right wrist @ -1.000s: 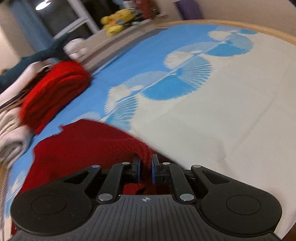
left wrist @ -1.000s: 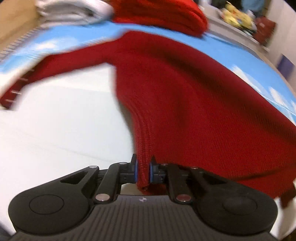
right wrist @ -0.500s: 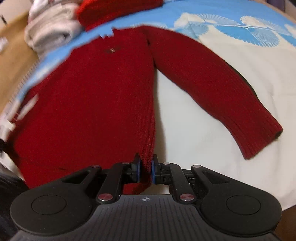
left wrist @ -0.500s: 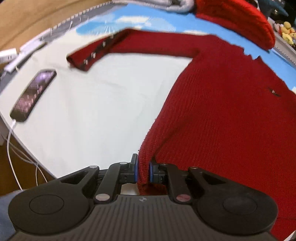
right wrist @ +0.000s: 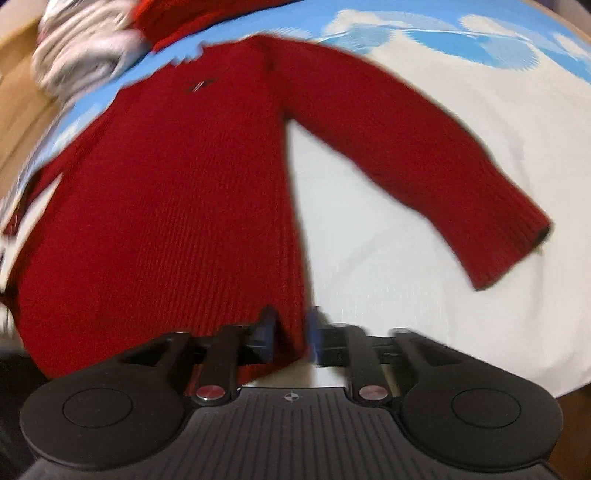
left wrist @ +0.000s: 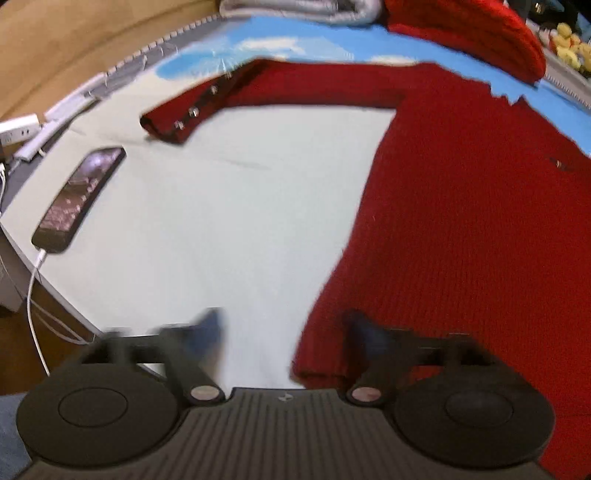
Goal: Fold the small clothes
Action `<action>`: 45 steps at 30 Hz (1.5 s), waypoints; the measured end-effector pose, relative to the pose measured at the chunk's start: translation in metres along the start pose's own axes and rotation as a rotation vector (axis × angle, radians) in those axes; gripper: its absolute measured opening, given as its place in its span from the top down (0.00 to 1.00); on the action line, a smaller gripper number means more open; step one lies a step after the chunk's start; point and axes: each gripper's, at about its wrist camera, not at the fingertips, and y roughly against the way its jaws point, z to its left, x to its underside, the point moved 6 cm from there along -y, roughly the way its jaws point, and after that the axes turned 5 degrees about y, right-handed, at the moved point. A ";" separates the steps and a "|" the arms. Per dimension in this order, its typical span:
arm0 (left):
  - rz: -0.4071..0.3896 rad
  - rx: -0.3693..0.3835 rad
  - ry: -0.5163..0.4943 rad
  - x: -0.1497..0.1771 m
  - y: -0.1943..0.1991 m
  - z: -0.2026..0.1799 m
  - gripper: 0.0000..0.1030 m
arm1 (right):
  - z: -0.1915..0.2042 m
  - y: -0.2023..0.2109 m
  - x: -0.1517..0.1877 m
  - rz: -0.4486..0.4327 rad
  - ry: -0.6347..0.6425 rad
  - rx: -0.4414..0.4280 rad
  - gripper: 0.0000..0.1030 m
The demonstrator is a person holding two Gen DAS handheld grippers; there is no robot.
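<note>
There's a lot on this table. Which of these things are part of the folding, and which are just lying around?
Part of the job:
- red sweater, spread flat
- left gripper, fingers opening, hem corner lying between them
- right gripper, fingers opening around the other hem corner

Just lying about:
- phone on its white cable
- folded red knit
- grey folded clothes
- yellow soft toy

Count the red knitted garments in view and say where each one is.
2. A red sweater lies spread flat on the cloth; a folded red knit sits beyond its collar beside grey clothes. More may lie out of frame.
</note>
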 end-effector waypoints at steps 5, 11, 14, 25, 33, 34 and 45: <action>-0.047 0.088 0.112 -0.027 0.010 -0.001 0.02 | -0.057 0.016 -0.022 -0.146 -0.427 -0.037 0.23; -0.091 0.137 0.127 -0.075 -0.006 -0.036 0.02 | -0.085 -0.014 -0.016 -0.197 -0.980 -0.035 0.22; -0.092 0.150 0.136 -0.095 -0.024 -0.055 0.02 | -0.086 -0.027 -0.042 -0.251 -0.963 0.093 0.66; -0.051 0.144 0.140 -0.140 -0.080 -0.076 0.02 | -0.178 -0.001 -0.120 -0.582 -0.890 0.450 0.89; -0.046 0.181 0.138 -0.158 -0.089 -0.085 0.02 | -0.198 -0.011 -0.189 -0.664 -0.767 0.430 0.89; -0.046 0.186 0.132 -0.158 -0.088 -0.086 0.02 | -0.200 -0.005 -0.199 -0.696 -0.767 0.421 0.89; 0.015 0.211 -0.007 -0.144 -0.086 -0.098 0.00 | -0.169 -0.015 -0.148 -0.385 -0.690 0.303 0.41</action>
